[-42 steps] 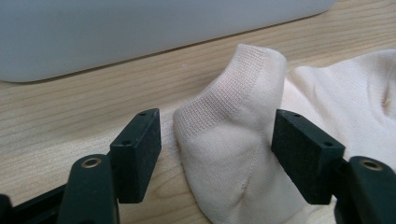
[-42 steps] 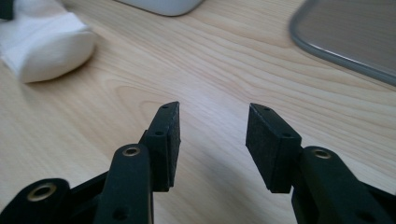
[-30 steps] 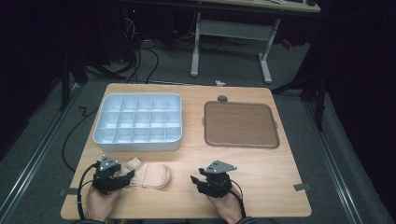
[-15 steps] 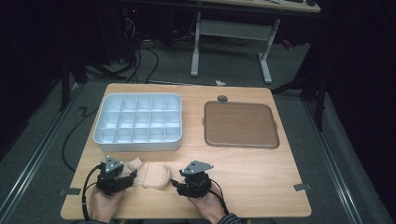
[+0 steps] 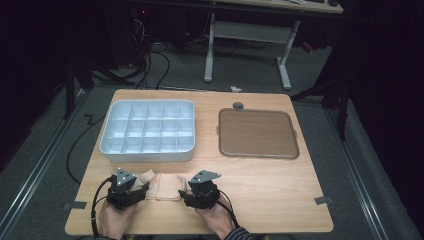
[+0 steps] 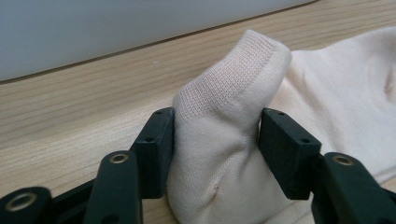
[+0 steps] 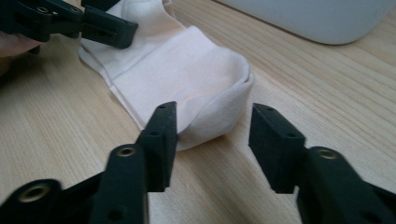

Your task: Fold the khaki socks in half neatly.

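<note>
A pale wooden table (image 5: 280, 185) stands in a dark room, and near its front edge, left of centre, lies a cream knitted sock (image 5: 165, 186) between two hands that come in low from the bottom, knuckles up. The left gripper (image 6: 217, 135) has been closing its jaws and seems to press a raised fold of the sock at its left end. The right gripper (image 7: 212, 135) points at the sock's other end with jaws apart, one apparently just touching the cloth.

Soft ribbed knit cloth sock (image 6: 224, 140), matt wood-grain table (image 7: 327, 93), smooth pale plastic organiser box (image 5: 148, 131).
</note>
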Available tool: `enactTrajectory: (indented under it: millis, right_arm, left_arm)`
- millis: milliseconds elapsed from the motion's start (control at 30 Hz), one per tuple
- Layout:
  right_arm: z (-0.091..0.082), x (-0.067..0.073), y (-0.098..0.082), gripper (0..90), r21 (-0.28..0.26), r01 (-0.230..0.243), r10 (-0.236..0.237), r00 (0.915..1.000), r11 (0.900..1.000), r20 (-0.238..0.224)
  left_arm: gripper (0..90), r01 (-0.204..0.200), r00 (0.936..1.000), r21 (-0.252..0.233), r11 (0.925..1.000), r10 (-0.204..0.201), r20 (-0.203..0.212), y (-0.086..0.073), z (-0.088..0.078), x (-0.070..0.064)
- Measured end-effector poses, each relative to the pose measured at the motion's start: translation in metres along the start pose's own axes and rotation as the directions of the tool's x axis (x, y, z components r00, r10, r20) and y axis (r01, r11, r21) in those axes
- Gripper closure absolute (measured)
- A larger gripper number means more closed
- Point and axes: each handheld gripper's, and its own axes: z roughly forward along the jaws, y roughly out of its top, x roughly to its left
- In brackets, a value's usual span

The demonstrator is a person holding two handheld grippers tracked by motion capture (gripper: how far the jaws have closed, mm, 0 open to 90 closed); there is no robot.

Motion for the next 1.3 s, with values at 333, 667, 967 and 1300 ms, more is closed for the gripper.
enactTrajectory:
  millis: [333, 667, 967, 1300]
  right_arm:
    - [0.003, -0.012, -0.006, 80.8, 0.04, -0.019, 0.019, 0.9998, 0.999, 0.002]
    - [0.0, -0.017, -0.01, 82.1, 0.025, -0.033, 0.032, 0.999, 0.999, 0.031]
    - [0.0, -0.019, -0.001, 60.2, -0.004, -0.064, 0.064, 0.9966, 0.998, 0.051]
    - [0.01, -0.024, 0.002, 78.2, 0.008, -0.073, 0.073, 0.9957, 0.997, 0.057]
  left_arm:
    - [57.0, -0.013, 0.9997, -0.013, 0.9998, 0.013, 0.022, -0.002, 0.0, -0.003]
    - [68.2, -0.016, 0.9985, -0.006, 0.9999, 0.016, 0.052, 0.0, 0.0, -0.006]
    - [71.8, -0.01, 0.9975, -0.008, 0.9999, 0.01, 0.07, 0.001, 0.001, -0.008]
    - [75.3, -0.016, 0.9944, -0.006, 0.9998, 0.017, 0.104, 0.003, 0.004, -0.011]
